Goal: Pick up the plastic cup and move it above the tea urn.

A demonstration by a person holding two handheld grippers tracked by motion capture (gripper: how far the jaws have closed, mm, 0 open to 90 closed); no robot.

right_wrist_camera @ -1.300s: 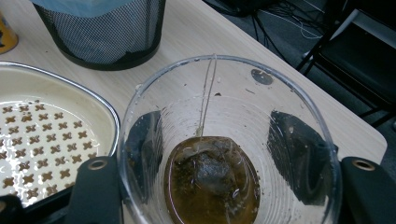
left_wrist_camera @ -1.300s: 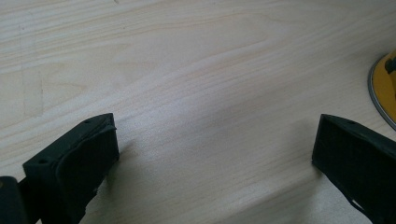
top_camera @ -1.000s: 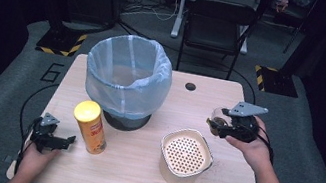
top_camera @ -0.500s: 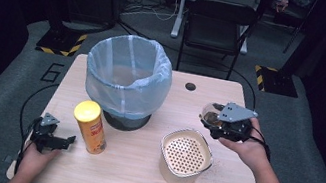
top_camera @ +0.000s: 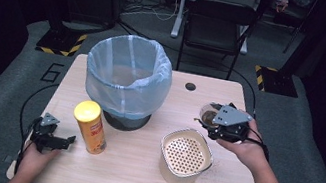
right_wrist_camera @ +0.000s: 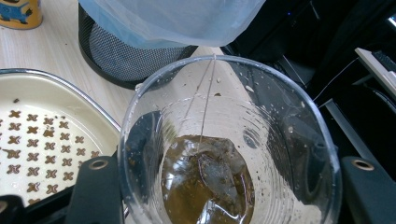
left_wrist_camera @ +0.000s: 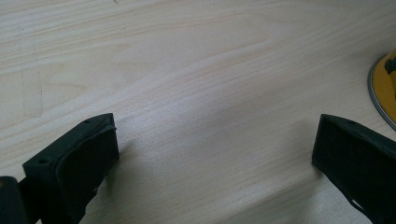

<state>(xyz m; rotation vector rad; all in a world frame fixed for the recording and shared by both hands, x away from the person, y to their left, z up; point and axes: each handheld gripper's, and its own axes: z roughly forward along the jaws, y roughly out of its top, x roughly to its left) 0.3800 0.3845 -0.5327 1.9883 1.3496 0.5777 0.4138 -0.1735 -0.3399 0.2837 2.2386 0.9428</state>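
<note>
Left tool (top_camera: 52,139), near left corner of the light wooden surface (top_camera: 127,166): held in the person's left hand (top_camera: 35,158), lying low on the wood, jaws wide apart with bare wood between them, as the left gripper view confirms; a yellow rim edge shows at that view's right border. Yellow snack canister (top_camera: 90,126): upright, just beside the left tool on its right, in front of the bin. Cream perforated container (top_camera: 186,156): square with rounded corners, cross-shaped holes across its inner plate, standing right of centre near the front edge. Right tool (top_camera: 220,123): held in the right hand (top_camera: 248,149) just beyond the container, grey three-cornered plate on top, jaws clamped on either side of a clear plastic cup (right_wrist_camera: 229,144). Cup contents: brown liquid and a soaked tea bag (right_wrist_camera: 212,175) at the bottom, its string running up to the rim; droplets and specks on the inner wall. Black mesh waste bin (top_camera: 127,82): lined with a pale blue bag, at centre left beyond the canister. Small dark round hole (top_camera: 190,86): in the surface near its far edge. Black chair (top_camera: 218,27): on the floor beyond the surface
</note>
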